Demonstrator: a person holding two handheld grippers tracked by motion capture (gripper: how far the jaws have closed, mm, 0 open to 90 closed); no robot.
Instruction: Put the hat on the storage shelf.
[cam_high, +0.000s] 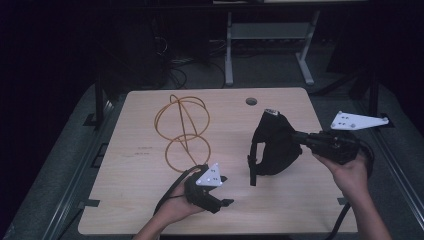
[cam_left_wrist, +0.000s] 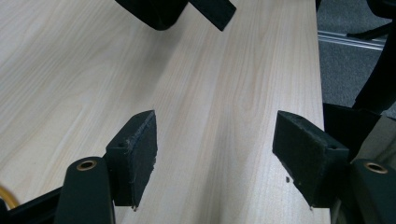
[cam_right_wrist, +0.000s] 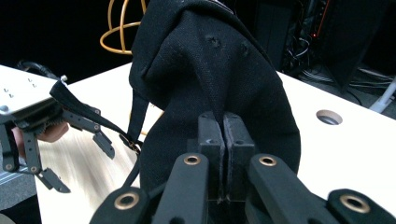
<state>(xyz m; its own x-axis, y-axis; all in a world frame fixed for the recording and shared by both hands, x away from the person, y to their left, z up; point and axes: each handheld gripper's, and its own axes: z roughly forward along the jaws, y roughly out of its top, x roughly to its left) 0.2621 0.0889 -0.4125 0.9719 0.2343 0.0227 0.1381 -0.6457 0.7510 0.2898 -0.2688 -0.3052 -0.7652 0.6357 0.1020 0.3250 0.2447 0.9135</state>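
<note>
**Right claw clamps the black bag, left claw stands open over bare wood**

Your right gripper (cam_high: 300, 137) sits at the centre right of the high view, its jaws pressed together on the fabric of the black bag (cam_high: 272, 145). In the right gripper view the right gripper's jaws meet at the lower middle of the frame, with a fold of the bag pinched between them and the rest of the cloth rising above to fill the centre. The bag hangs from that grip just right of the middle of the high view, its lower edge near or on the table (cam_high: 140, 200); you cannot tell from these frames whether it touches. A strap (cam_high: 251, 170) dangles from its left side toward the wood.

Your left gripper (cam_high: 215, 192) lies in the lower middle of the high view, apart from the bag. Its jaws are spread wide, and in the left gripper view nothing but pale tabletop lies between them. The dark strap end shows at the top edge of that view, well ahead of the pads.

The orange wire frame (cam_high: 182, 127), made of looped rings, stands in the upper left part of the table, just beyond your left hand (cam_high: 175, 207). A round hole (cam_high: 251, 101) sits near the table's far edge.
</note>
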